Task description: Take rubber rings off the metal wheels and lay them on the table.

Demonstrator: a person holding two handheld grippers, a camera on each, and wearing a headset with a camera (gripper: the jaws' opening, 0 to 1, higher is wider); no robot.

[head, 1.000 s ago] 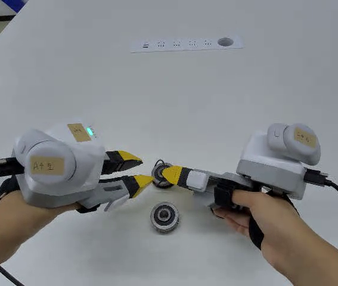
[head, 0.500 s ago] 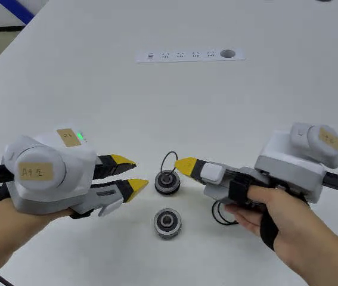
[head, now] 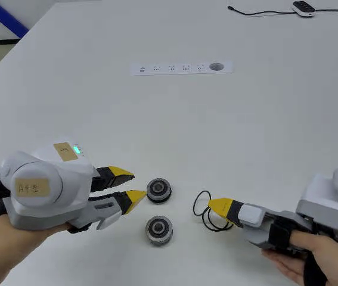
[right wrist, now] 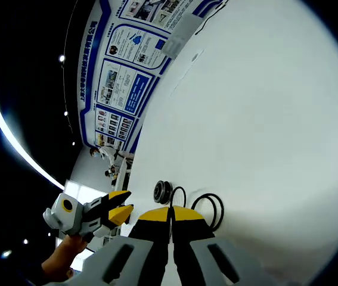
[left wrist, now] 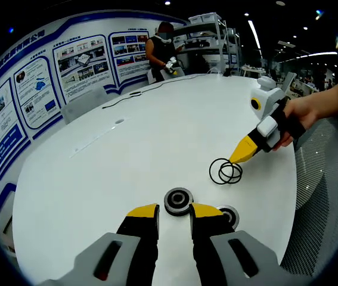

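Two metal wheels lie on the white table, one farther (head: pixel 158 189) and one nearer (head: pixel 158 229). My left gripper (head: pixel 128 185) stands open just left of them; in the left gripper view the farther wheel (left wrist: pixel 179 201) sits right ahead of its open jaws (left wrist: pixel 174 210). My right gripper (head: pixel 221 207) is shut on a thin black rubber ring (head: pixel 195 202), low over the table right of the wheels. More loose rings (head: pixel 211 227) lie beside its tip. In the right gripper view the shut jaws (right wrist: pixel 170 210) point past the rings (right wrist: pixel 207 195) at a wheel (right wrist: pixel 163 192).
A white socket strip (head: pixel 180 68) is set into the table at the back. A black cable and a small device (head: pixel 303 7) lie at the far right edge. A person (left wrist: pixel 166 50) stands beyond the table's far end. Bare tabletop lies all around.
My right gripper has drawn back to the right from the farther wheel with a ring, down beside the loose rings. The left gripper has held its place, open. The head camera has tilted.
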